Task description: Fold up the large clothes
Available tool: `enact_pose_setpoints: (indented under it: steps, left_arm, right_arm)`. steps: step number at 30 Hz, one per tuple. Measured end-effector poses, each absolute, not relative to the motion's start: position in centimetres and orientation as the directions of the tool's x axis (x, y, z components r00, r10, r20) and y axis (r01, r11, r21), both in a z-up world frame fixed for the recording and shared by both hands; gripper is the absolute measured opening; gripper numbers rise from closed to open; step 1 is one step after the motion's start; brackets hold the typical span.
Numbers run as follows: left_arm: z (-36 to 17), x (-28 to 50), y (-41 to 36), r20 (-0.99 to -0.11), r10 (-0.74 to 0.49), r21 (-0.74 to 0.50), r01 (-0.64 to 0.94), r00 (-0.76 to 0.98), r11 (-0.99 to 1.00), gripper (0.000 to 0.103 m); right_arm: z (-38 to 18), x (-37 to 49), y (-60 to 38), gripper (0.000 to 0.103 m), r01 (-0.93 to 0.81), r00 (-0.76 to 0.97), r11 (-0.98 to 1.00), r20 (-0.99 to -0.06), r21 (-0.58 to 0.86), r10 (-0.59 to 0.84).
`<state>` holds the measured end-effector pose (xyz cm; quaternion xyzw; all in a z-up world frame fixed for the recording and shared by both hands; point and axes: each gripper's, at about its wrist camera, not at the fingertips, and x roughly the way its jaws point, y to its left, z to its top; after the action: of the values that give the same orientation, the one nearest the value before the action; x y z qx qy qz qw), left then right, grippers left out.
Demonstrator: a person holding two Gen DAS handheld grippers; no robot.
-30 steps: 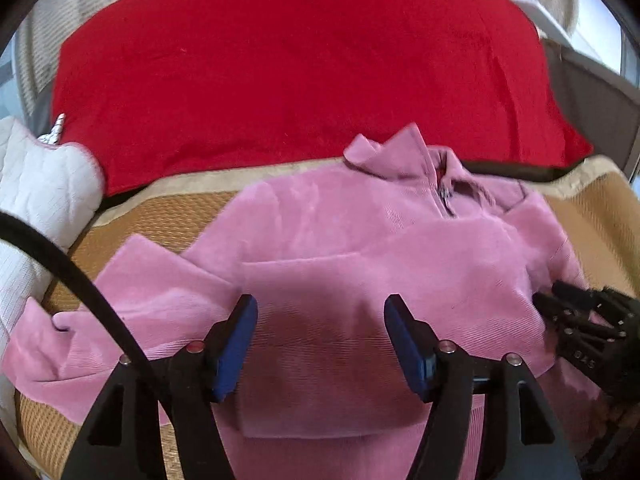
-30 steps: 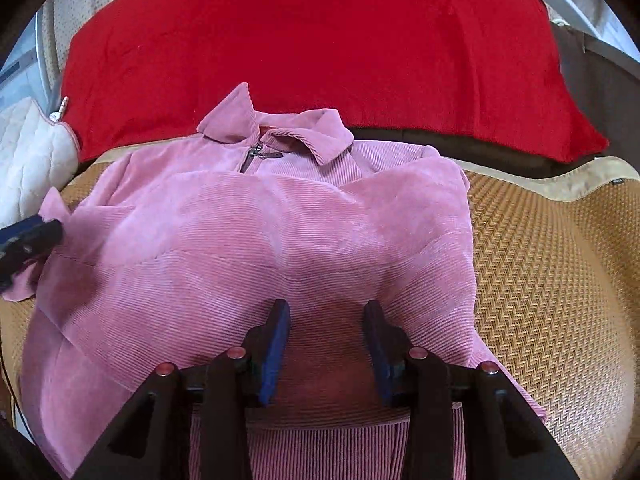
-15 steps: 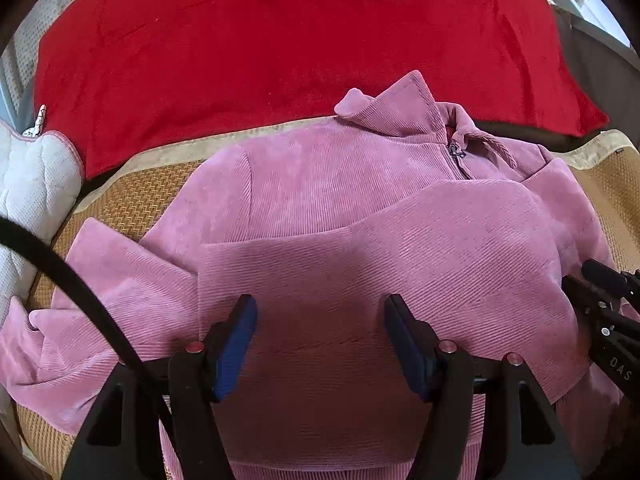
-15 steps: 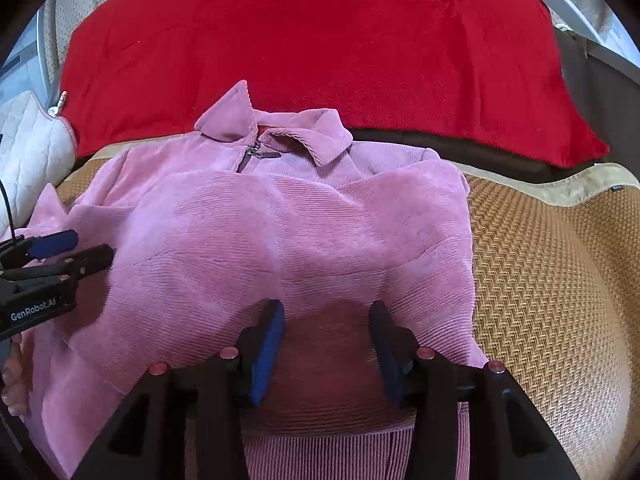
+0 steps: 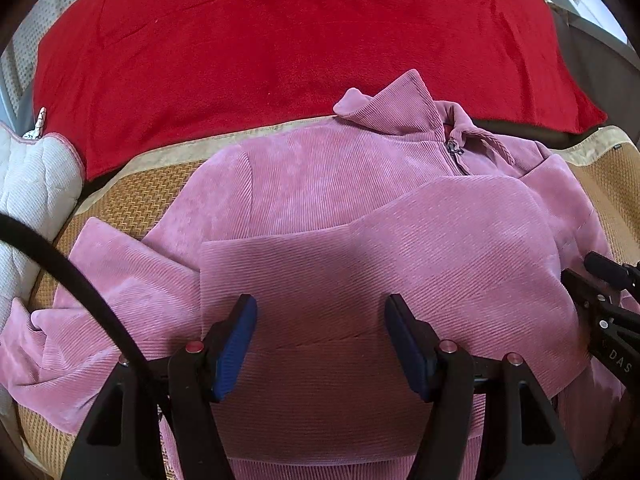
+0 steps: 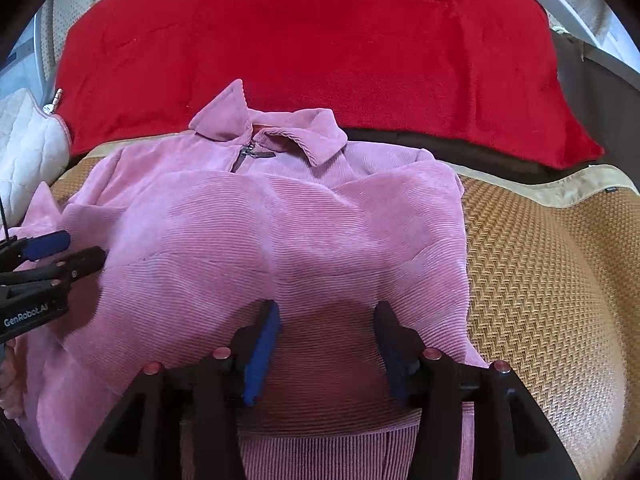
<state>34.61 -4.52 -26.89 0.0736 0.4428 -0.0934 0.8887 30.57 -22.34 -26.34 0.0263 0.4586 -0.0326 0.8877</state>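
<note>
Nearest the left wrist camera, the left gripper stands wide over the lower front of the pink corduroy jacket, nothing pinched between its blue pads. The right gripper is opening, its pads apart over the folded cloth just above the ribbed hem, pressing on none of it. The jacket lies on a woven tan mat, its right sleeve folded across the chest, its left sleeve spread out to the side. Farther off are the collar and zipper pull. Beyond them lies a red blanket, with a white quilted cushion at the left edge. No containers are in view.
</note>
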Motion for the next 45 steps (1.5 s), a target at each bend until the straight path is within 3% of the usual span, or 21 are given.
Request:
enact_pose_setpoints:
  steps: [10, 15, 18, 20, 23, 32, 42, 45]
  left_arm:
    - [-24.9, 33.8, -2.9, -0.789, -0.104, 0.032, 0.210, 0.606, 0.977, 0.067]
    - [-20.2, 31.3, 5.9, -0.721, -0.068, -0.096, -0.003, 0.689, 0.995, 0.068]
    - [-18.3, 28.0, 13.5, -0.685, 0.035, -0.161, -0.198, 0.727, 0.967, 0.078]
    - [-17.9, 25.3, 18.8, -0.680, 0.138, -0.168, -0.337, 0.720, 0.927, 0.078]
    - [-19.1, 23.1, 24.0, -0.721, 0.181, -0.192, -0.444, 0.669, 0.875, 0.079]
    - [-25.5, 23.0, 32.7, -0.765, 0.037, -0.461, -0.587, 0.643, 0.666, 0.079]
    - [-27.7, 28.0, 34.1, -0.754, 0.051, -0.490, -0.613, 0.654, 0.620, 0.079]
    - [-28.0, 28.7, 34.0, -0.743, 0.090, -0.481, -0.623, 0.663, 0.617, 0.073]
  right_arm:
    - [-26.3, 30.7, -22.4, 0.057, 0.092, 0.569, 0.996, -0.821, 0.006, -0.048]
    - [-26.5, 30.8, -23.0, 0.058, 0.102, 0.566, 0.994, -0.824, 0.046, -0.020]
    - [-26.5, 30.8, -23.0, 0.058, 0.108, 0.564, 0.993, -0.826, 0.051, -0.018]
    - [-26.5, 30.9, -23.0, 0.059, 0.112, 0.563, 0.992, -0.826, 0.054, -0.018]
    - [-26.4, 30.9, -23.2, 0.060, 0.127, 0.561, 0.989, -0.828, 0.078, -0.006]
    - [-26.5, 31.0, -23.4, 0.064, 0.152, 0.568, 0.981, -0.823, 0.117, 0.011]
    - [-26.5, 31.2, -23.2, 0.066, 0.153, 0.566, 0.982, -0.825, 0.114, 0.008]
    - [-26.5, 31.2, -23.3, 0.066, 0.151, 0.566, 0.982, -0.825, 0.116, 0.010]
